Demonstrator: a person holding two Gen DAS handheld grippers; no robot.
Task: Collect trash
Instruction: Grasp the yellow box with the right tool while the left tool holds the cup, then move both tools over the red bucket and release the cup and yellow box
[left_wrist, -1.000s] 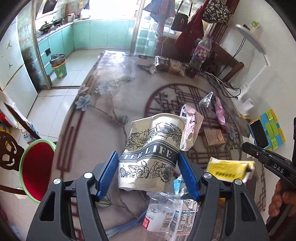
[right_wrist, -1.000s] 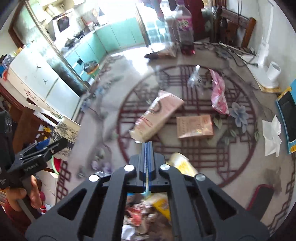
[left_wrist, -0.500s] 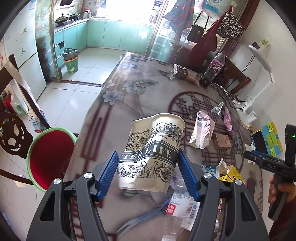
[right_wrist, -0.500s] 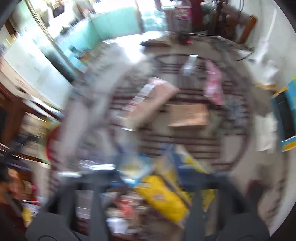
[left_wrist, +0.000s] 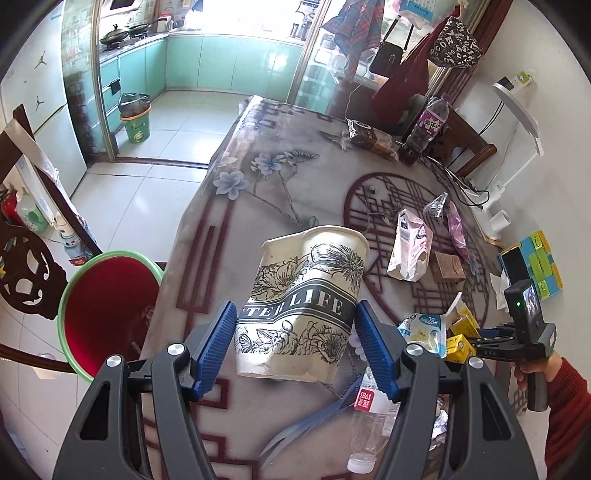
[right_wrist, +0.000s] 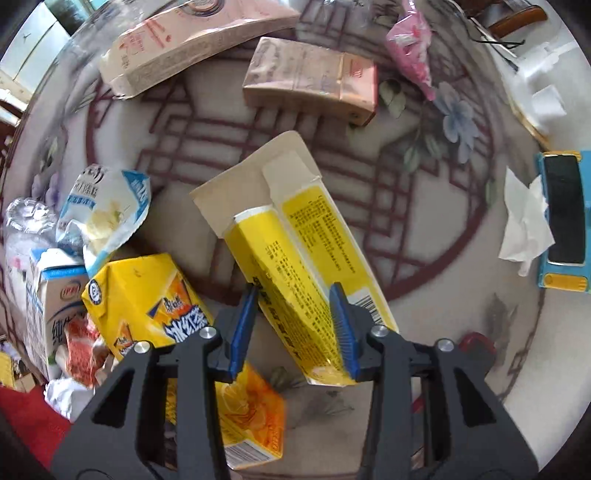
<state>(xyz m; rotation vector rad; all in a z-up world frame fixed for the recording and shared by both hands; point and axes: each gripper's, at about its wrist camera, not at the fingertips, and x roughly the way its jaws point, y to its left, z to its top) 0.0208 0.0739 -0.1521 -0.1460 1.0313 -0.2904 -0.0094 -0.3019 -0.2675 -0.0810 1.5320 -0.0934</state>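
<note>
My left gripper (left_wrist: 295, 343) is shut on a crumpled paper cup (left_wrist: 306, 302) with a black floral print, held above the table's left part, to the right of the red bin with a green rim (left_wrist: 107, 306) on the floor. My right gripper (right_wrist: 293, 325) has its jaws around a flattened yellow carton (right_wrist: 295, 243) lying on the table; the blue pads (right_wrist: 341, 325) sit at its sides. The right gripper also shows at the right edge of the left wrist view (left_wrist: 517, 332).
On the patterned tablecloth (left_wrist: 280, 192) lie a pink carton (left_wrist: 408, 247), a brown box (right_wrist: 314, 77), a pink wrapper (right_wrist: 410, 40), a yellow drink box (right_wrist: 155, 295), a blue-white pouch (right_wrist: 107, 210), a milk carton (right_wrist: 48, 295), a plastic bottle (left_wrist: 369, 417), a tissue (right_wrist: 524, 221), a phone (right_wrist: 565, 210).
The left gripper has risen and drawn back with the cup, bringing the red bin more into view. The right gripper has opened and dropped onto the yellow carton, its jaws now around it.
</note>
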